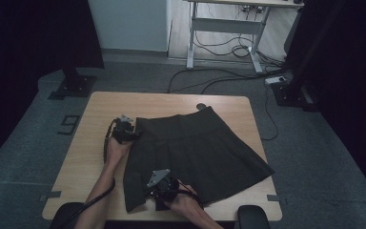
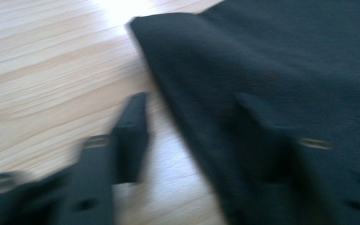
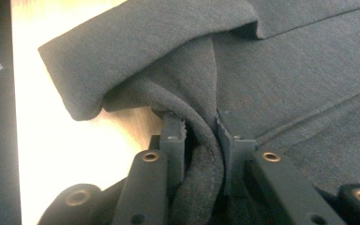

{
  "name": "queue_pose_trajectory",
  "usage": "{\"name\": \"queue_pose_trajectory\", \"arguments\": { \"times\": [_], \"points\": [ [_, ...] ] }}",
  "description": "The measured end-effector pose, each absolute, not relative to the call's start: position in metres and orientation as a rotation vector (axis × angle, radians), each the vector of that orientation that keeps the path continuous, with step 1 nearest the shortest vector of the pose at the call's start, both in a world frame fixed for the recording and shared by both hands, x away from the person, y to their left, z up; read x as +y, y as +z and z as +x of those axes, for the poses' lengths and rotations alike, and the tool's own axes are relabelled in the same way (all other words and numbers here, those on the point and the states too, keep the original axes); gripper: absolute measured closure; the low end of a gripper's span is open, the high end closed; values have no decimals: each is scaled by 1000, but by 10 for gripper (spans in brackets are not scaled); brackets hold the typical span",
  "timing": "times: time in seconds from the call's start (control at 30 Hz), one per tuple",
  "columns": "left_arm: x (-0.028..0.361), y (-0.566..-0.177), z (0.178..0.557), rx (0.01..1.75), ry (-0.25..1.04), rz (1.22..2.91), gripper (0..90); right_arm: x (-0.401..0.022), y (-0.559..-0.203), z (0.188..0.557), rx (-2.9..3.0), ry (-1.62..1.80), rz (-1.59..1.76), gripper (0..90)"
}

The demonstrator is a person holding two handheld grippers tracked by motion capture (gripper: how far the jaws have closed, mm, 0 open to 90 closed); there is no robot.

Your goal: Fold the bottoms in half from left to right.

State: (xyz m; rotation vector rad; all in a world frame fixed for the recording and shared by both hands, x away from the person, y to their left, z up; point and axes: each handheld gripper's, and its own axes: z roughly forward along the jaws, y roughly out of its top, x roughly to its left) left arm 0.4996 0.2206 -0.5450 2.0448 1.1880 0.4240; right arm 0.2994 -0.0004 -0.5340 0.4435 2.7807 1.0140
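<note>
A dark skirt (image 1: 195, 152) lay flat on the wooden worktop (image 1: 95, 109), its waistband toward 12 o'clock and its flared hem spreading toward 4 and 7 o'clock.

The left tongs (image 1: 132, 134) rested at the skirt's 10 o'clock corner, at the end of the waistband. In the left gripper view the skirt (image 2: 272, 70) edge ran between the two jaws: one jaw stood on bare worktop (image 2: 42, 70), the other over the cloth. That view was blurred; the left tongs (image 2: 192, 122) had a clear gap between the jaws, and whether they pressed the cloth could not be told.

The right tongs (image 1: 148, 199) sat at the hem near 7 o'clock, close to the near edge of the worktop. In the right gripper view the right tongs (image 3: 201, 131) were clenched on a bunched fold of the skirt (image 3: 286, 70), the cloth squeezed between both jaws and rising from them in a ridge. Beside that fold a hem corner curled over the bright worktop (image 3: 42, 154).

Both forearms entered from 6 o'clock, with a cable trailing from each gripper.
</note>
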Motion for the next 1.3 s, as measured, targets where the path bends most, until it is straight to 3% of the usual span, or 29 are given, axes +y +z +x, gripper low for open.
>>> {"name": "queue_pose_trajectory", "arguments": {
  "times": [0.07,0.2,0.4,1.0,1.3],
  "points": [
    [219,-545,499,1190,397,2039,808,0,-534,300,2780,1011,450,760],
    [218,-543,498,1172,421,2069,840,-1,-534,303,2804,1039,481,763],
    [225,-541,495,1160,439,2109,846,6,-534,303,2843,1060,464,763],
    [315,-541,447,1271,457,2037,845,83,-534,284,2951,1133,237,759],
    [311,-531,447,1281,485,2056,868,78,-528,280,2916,1148,206,778]
  ]
}}
